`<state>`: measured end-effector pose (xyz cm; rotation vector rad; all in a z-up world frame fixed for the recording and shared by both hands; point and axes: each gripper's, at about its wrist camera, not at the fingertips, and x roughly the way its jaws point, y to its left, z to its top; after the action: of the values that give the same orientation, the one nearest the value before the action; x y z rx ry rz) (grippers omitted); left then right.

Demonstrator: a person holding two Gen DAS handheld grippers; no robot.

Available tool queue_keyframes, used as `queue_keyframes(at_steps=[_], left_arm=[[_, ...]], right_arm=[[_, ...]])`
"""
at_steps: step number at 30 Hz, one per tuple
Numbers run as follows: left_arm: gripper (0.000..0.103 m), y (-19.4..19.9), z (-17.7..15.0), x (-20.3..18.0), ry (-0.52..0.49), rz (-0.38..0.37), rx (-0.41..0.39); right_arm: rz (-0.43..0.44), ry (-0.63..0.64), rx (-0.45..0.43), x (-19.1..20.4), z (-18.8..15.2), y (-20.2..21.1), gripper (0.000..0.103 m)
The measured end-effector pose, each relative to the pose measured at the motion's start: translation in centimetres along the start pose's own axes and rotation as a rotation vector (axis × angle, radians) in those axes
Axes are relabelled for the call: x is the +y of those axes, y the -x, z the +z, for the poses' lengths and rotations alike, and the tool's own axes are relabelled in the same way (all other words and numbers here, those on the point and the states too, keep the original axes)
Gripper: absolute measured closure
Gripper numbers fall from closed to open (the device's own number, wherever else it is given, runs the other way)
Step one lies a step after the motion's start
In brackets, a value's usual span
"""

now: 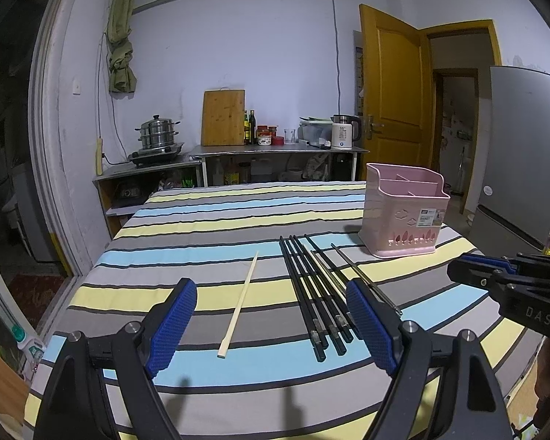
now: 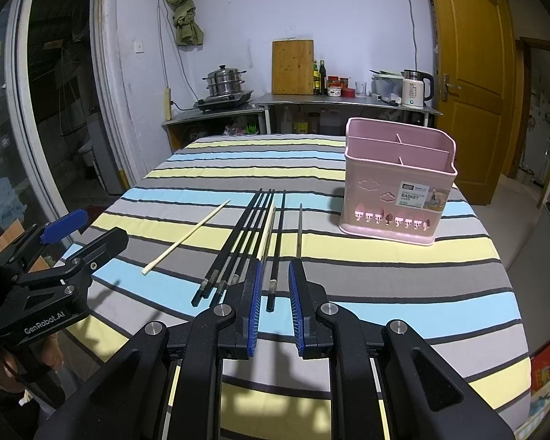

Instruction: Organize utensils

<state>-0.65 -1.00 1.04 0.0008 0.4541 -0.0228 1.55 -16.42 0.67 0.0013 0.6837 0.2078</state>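
Right gripper point(image 2: 275, 293) narrowly parted, empty, near pink basket point(image 2: 396, 198); risked snagging several crowded black chopsticks point(image 2: 238, 242) together.

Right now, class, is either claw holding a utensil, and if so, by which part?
Nothing is held. The left claw gapes wide above the chopsticks, and the right claw stands open too, its pads on either side of one black chopstick without pressing it.

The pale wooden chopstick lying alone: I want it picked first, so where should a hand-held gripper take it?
Grip the pale wooden chopstick near its thick near end, from above, pads across its width; it lies flat, clear of the black chopsticks.
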Motion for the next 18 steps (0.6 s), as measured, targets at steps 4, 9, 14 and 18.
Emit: queue_keyframes(at_steps=[4, 9, 14, 18], left_arm=[[0.019, -0.01, 0.00, -0.02, 0.000, 0.000, 0.000], [0.019, -0.01, 0.00, -0.04, 0.000, 0.000, 0.000], [0.019, -0.02, -0.03, -0.03, -0.001, 0.000, 0.001], [0.019, -0.07, -0.13, -0.05, -0.001, 0.000, 0.002]], right_arm=[[0.000, -0.001, 0.000, -0.03, -0.01, -0.04, 0.088], [0.000, -0.001, 0.001, 0.01, -0.01, -0.01, 0.088], [0.000, -0.001, 0.001, 0.00, 0.00, -0.03, 0.088], [0.000, -0.002, 0.003, 0.02, -0.05, -0.03, 0.088]])
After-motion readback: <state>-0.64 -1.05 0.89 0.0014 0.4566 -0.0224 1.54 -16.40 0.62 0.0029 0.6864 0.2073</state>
